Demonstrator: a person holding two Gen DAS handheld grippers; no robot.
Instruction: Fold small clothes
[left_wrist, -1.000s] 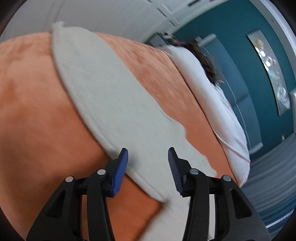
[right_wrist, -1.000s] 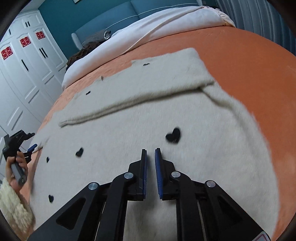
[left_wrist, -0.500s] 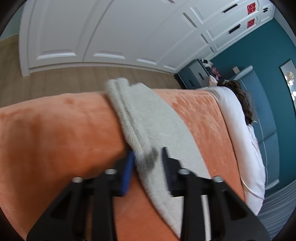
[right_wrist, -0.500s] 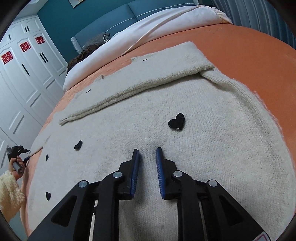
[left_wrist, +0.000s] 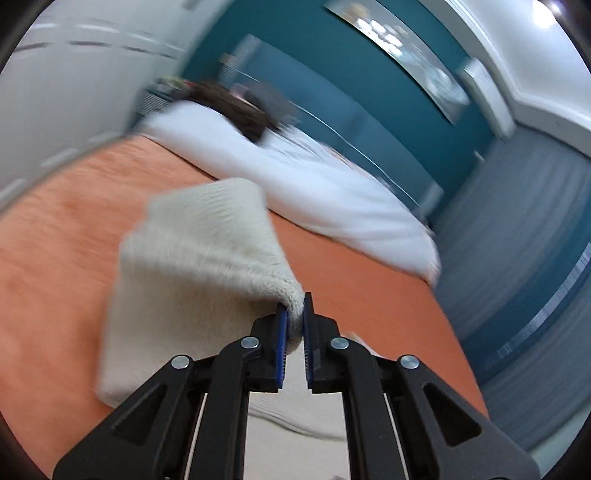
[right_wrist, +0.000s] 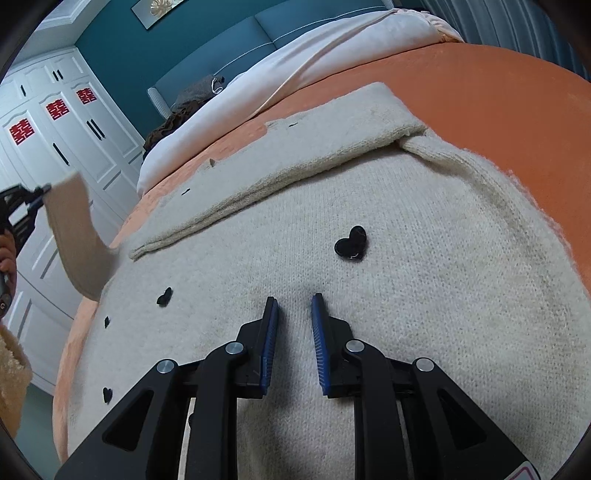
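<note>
Knit sweater (right_wrist: 369, 332) feels soft, limp; my left gripper (left_wrist: 294, 321) pinches its sleeve (left_wrist: 199, 266) edge; right gripper (right_wrist: 294, 325) narrow, empty, over the body.

The left gripper (left_wrist: 294, 317) fills the bottom of the blurred view, its two black arms ending in blue-padded fingers (left_wrist: 281, 334) closed tight on a folded edge of the cream knit garment (left_wrist: 199, 258). From the fingers the cloth rises up and away to the left, lifted clear of the bed (left_wrist: 55, 240), with one ribbed end highest, beyond the fingers. More of the same knit lies flat below the fingers, between the black arms. The bed's orange cover spreads on both sides of the fingers. Beyond the fingers, a white duvet (left_wrist: 314, 184) lies across the bed's far end, with something dark on it, too blurred to name. A teal wall (left_wrist: 369, 92) stands behind.
</note>
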